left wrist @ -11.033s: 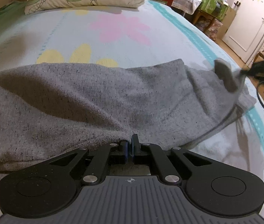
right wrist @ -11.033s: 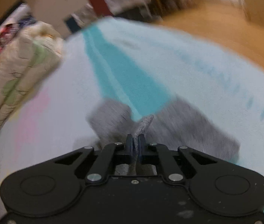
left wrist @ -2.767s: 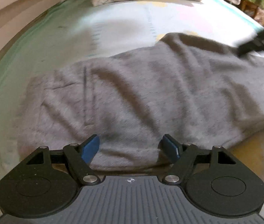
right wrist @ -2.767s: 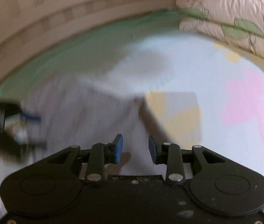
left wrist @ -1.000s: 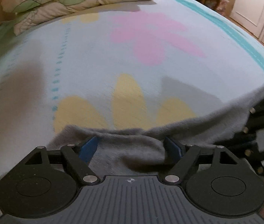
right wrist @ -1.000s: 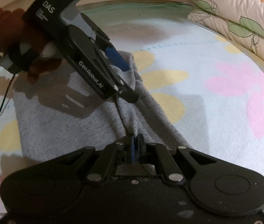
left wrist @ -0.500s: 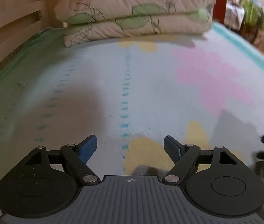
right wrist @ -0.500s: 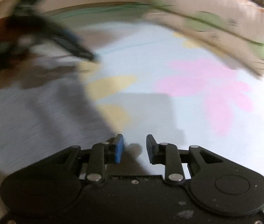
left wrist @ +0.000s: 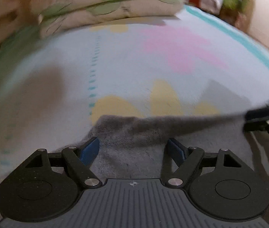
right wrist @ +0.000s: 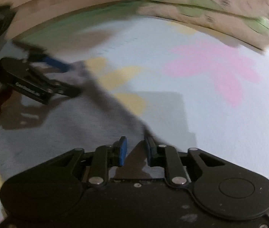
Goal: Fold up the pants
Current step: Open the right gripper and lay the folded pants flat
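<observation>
Lettering is what I look for first, and I find white print on the side of the left gripper [right wrist: 66, 79] in the right wrist view, but motion blur makes it unreadable; it seems to start with "Ge", I cannot say more.

In my left wrist view the left gripper [left wrist: 133, 149] has its jaws spread wide, with the blue pads [left wrist: 89, 150] far apart. Nothing is between them except the surface of the pants [left wrist: 134, 131], which lie just under and in front of the fingers. I cannot tell if the pads touch the cloth.

The right gripper [right wrist: 134, 149] is also parted, but with a narrower gap. It holds nothing; its right pad [right wrist: 150, 148] sits at the edge of the grey fabric, and contact is not clear to me. In the left view this gripper [left wrist: 267, 119] appears blurred at the right border.

The pants [right wrist: 62, 121] are grey and lie flat on the bed sheet [left wrist: 115, 62], which has pink and yellow flower shapes. A raised fold edge runs between the two grippers. Two stacked pillows [left wrist: 106, 9] with green leaf pattern lie at the far end of the bed.
</observation>
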`<state>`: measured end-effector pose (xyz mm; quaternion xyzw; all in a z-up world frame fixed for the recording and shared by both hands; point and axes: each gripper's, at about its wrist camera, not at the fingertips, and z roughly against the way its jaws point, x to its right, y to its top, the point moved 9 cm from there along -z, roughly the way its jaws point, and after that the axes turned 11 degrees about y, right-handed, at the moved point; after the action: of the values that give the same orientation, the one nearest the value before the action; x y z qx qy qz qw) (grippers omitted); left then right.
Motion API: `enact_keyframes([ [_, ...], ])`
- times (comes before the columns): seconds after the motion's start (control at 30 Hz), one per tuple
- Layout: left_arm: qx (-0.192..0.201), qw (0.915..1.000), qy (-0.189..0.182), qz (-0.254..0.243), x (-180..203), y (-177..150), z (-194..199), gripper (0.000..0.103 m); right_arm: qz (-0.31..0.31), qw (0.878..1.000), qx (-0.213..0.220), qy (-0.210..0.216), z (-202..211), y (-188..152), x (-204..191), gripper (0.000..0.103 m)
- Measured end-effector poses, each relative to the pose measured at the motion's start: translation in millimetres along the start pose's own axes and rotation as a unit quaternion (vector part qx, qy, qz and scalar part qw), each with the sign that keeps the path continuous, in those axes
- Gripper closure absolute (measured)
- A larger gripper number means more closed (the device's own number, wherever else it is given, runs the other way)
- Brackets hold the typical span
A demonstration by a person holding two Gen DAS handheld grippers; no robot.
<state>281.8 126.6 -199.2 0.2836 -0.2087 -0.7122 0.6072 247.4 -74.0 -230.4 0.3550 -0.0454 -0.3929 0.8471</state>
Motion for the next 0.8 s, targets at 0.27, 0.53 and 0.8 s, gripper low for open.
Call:
enact_keyframes([
  [0.27, -0.008, 0.9992, 0.015, 0.037, -6, -4, 25, 0.026, -0.086, 0.992, 0.026, -0.089, 61, -28, 58, 0.078],
  [0.53, -0.047, 0.9956, -0.055, -0.061, 57, -87, 71, 0.025, -0.125, 0.981, -0.022, -0.146, 99, -107, 62, 0.079],
  [0.8, -0.059, 0.9948, -0.049, -0.067, 65, -93, 79, 0.024, -0.164, 0.977, -0.013, -0.139, 135, -139, 56, 0.076],
])
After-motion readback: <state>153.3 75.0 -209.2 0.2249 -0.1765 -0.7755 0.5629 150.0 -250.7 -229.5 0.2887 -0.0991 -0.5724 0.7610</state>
